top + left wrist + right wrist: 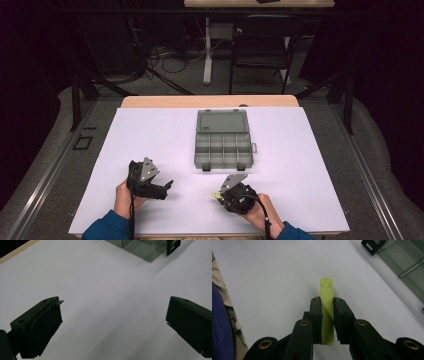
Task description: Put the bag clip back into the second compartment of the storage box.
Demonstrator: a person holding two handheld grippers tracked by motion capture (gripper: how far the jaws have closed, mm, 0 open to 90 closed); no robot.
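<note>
White flat tabletop [150, 135] takes up most of the high view, light wood edge at 12 o'clock. Dark floor beyond it with a black folding chair [262, 45] and cable clutter at 12.

Grey translucent plastic compartment box [223, 140] sits centre-right on the table, hinged lid open and lying flat toward 12, black latches on the near edge. Divided into small cells; I can't make out anything inside them. Nothing lies between the box and either gripper.

Left gripper [167, 186] at 7 o'clock of the box, held low over the table; in its own view [112, 317] the jaws stand wide apart with bare tabletop between them.

Right gripper [218, 196] at 6 o'clock of the box, near it, not touching. Its jaws pinch a small yellow-green flat plastic piece [327, 302] from both sides; the pads [315, 315] press on its faces. The piece sticks out past the fingertips, free end toward 12 in the right gripper view, lower end still between the pads. In the high view it shows as a yellow-green tip [216, 195] at the gripper's front, pointing toward 9.
</note>
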